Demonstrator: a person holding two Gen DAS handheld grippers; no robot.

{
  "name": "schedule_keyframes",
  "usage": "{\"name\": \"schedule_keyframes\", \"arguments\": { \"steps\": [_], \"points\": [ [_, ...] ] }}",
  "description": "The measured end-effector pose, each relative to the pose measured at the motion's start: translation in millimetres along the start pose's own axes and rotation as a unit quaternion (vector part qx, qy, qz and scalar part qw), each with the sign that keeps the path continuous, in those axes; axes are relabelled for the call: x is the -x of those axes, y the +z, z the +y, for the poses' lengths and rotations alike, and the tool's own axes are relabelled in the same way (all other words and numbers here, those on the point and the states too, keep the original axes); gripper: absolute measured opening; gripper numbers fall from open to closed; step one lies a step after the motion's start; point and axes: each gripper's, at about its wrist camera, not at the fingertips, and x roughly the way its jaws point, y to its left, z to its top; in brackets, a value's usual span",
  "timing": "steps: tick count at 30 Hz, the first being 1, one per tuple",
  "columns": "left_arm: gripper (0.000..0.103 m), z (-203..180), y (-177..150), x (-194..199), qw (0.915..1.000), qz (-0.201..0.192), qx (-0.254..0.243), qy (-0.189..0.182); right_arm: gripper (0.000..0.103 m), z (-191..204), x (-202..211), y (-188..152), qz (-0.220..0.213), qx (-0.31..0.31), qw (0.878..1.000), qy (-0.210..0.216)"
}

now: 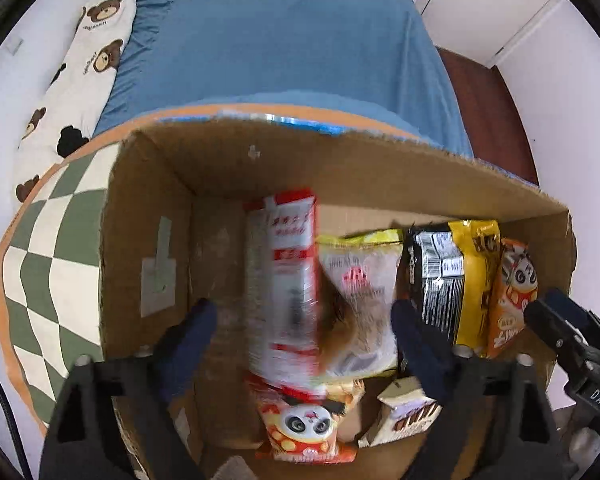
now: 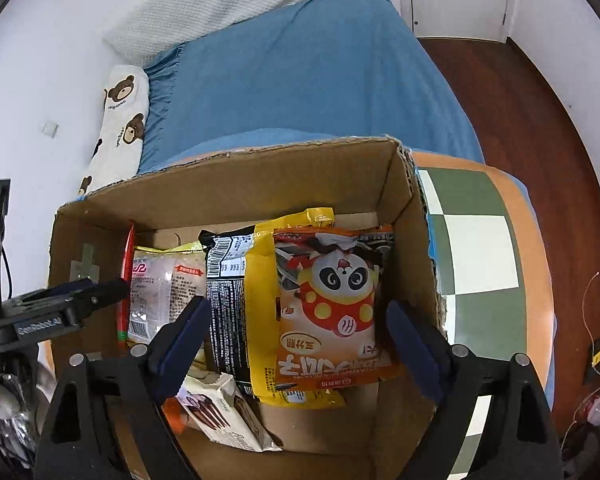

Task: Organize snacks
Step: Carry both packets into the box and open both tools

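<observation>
Inside the cardboard box on the checkered cushion, snack packs stand in a row: a red-and-white pack, a clear bun bag, a black-and-yellow bag, then an orange panda pack. The left gripper hangs released around the red-and-white pack; the right gripper is spread wide, straddling the panda pack.

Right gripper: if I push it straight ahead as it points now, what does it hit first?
Most likely the orange panda snack bag, which stands in the cardboard box between the open fingers of the right gripper. Depth is hard to judge.
</observation>
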Motion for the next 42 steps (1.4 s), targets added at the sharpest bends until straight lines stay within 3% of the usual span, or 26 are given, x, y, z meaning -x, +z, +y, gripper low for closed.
{"name": "schedule_keyframes", "arguments": {
  "steps": [7, 17, 28, 42],
  "points": [
    [0.093, -4, -12, 7, 0.9999, -0.016, -0.002, 0.002, 0.096, 9, 6, -10, -0.008, 0.014, 1.0, -0.021],
    [0.093, -16, -57, 48, 0.9961, -0.085, -0.004, 0.023, 0.096, 19, 33, -46, -0.042, 0.036, 0.997, -0.054],
    [0.092, -41, -133, 116, 0.9823, -0.183, -0.025, 0.034, 0.096, 41, 104, -113, -0.122, 0.066, 0.987, -0.076],
    [0.092, -49, -218, 187, 0.9652, -0.258, -0.032, 0.027, 0.096, 58, 196, -186, -0.194, 0.069, 0.976, -0.066]
  ]
}}
